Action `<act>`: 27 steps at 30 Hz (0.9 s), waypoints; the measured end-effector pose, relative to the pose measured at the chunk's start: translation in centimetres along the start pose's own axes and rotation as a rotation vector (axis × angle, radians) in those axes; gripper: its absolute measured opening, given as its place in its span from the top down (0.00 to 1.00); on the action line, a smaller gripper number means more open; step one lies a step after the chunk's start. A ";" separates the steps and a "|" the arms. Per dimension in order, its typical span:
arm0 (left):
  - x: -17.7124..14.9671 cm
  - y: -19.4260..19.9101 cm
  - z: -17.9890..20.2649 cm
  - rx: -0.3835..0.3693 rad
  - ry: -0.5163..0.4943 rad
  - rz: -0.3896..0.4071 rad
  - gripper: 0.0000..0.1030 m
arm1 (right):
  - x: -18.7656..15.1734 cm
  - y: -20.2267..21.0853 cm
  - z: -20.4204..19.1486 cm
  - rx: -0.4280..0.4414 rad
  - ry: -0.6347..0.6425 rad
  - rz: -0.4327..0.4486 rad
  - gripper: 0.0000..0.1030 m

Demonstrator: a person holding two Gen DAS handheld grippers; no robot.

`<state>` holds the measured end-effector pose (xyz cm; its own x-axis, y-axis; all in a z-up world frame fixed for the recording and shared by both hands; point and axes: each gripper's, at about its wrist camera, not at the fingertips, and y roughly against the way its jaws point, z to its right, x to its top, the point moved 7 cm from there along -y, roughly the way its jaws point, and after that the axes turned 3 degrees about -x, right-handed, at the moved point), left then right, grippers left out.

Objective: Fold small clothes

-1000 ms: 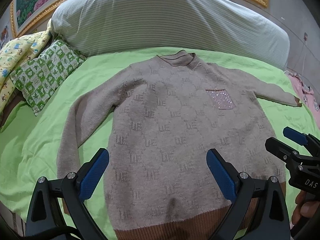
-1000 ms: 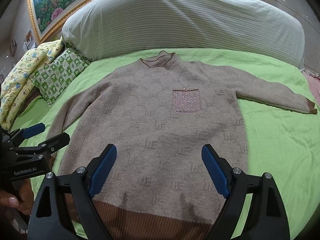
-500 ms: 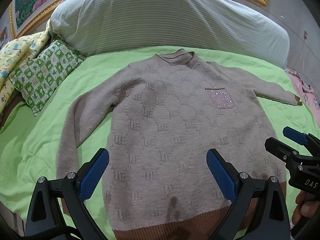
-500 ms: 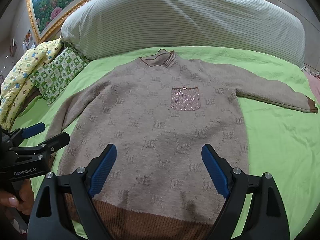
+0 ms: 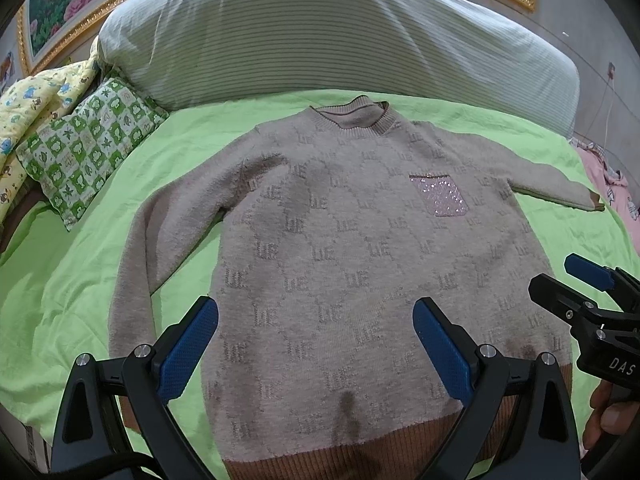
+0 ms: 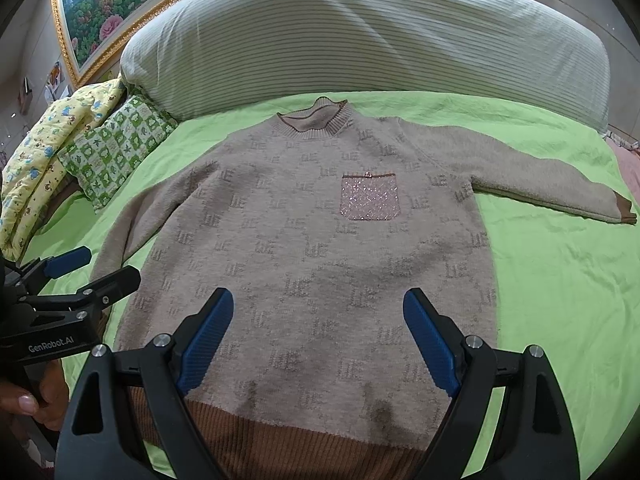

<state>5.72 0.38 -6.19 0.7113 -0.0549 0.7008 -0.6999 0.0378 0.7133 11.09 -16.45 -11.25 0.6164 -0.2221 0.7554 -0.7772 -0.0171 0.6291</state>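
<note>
Sweater [image 5: 360, 264] laid flat, front up, hem at the bed's [image 6: 560, 300] near edge for folding; left gripper [image 5: 316, 344] and right gripper [image 6: 318, 336] held wide above hem, nothing gripped.

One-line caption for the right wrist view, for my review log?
Open right tongs hover over the brown ribbed hem of a beige knit sweater spread flat on a lime-green bedsheet.

Left tongs [image 5: 315, 344]: jaws spread wide, blue pads facing inward, nothing between them. Right tongs [image 6: 318, 342]: jaws equally wide apart, also holding nothing. Both point toward the far side, level and side by side, each handle held in a hand.
</note>
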 end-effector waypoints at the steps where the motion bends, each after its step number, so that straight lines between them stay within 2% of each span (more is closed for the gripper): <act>1: 0.0 -0.1 0.0 0.000 0.001 -0.006 0.04 | 0.0 -0.1 0.1 0.001 -0.003 -0.003 0.15; 7: 0.4 -1.1 -0.2 0.003 0.016 -0.030 0.04 | 0.2 -0.4 1.1 0.002 -0.034 -0.018 0.16; 12: 1.9 -2.7 -0.7 0.010 0.037 -0.044 0.04 | 0.8 -1.0 4.0 -0.014 -0.094 -0.023 0.16; 20: 5.7 -7.3 -1.0 0.008 0.083 -0.098 0.04 | 2.9 -2.3 13.9 -0.122 -0.262 -0.004 0.16; 23: 6.3 -9.4 -0.6 0.020 0.077 -0.159 0.04 | 3.9 -2.7 18.1 -0.175 -0.317 0.012 0.16; 27: 8.1 -12.3 0.5 0.013 0.070 -0.190 0.04 | 5.4 -3.4 23.6 -0.225 -0.406 0.031 0.16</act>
<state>20.04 -1.03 -9.35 0.8328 0.0094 0.5534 -0.5535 0.0203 0.8326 14.07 -40.59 -13.67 0.4590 -0.5834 0.6701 -0.7201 0.1975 0.6652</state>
